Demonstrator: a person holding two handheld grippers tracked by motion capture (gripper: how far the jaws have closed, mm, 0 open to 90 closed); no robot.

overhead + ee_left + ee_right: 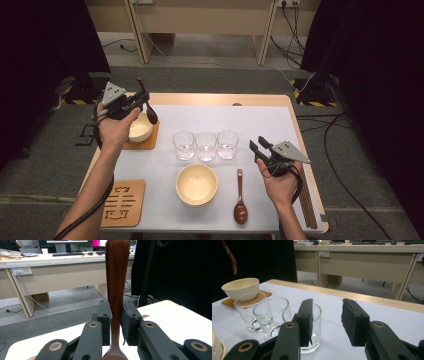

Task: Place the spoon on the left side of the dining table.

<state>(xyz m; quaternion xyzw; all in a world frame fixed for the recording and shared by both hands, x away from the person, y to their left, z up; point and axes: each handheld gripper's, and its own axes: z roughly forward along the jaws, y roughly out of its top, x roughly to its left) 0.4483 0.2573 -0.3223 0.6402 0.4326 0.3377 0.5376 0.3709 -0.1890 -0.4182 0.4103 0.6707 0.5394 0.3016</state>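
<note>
near spoon (240, 200): dark wood, flat on the white mat, bowl end toward the person; just left of the right hand (282, 186), below the right gripper.
near bowl (197, 184): cream, upright, left of that spoon, between the two forearms.
cork mat (123, 202): cut-out pattern, near-left table corner, beside the left forearm, bare.
right gripper (256, 144): hovers over the mat's right side, jaws apart with a clear gap, nothing between them; they point at the glasses.
glasses (205, 145): three clear ones in a row, side by side, just left of the right gripper's tips; in the right gripper view the nearest glass (308, 325) stands behind its left jaw.
left gripper (141, 102): raised at the far-left corner, clamped on the held spoon.
held spoon (116, 282): dark wood, pinched at the handle between both pads, upright; bowl end hangs over the far bowl's edge.
far bowl (140, 126): cream, sits on a brown coaster (151, 140), directly under the left gripper.
</note>
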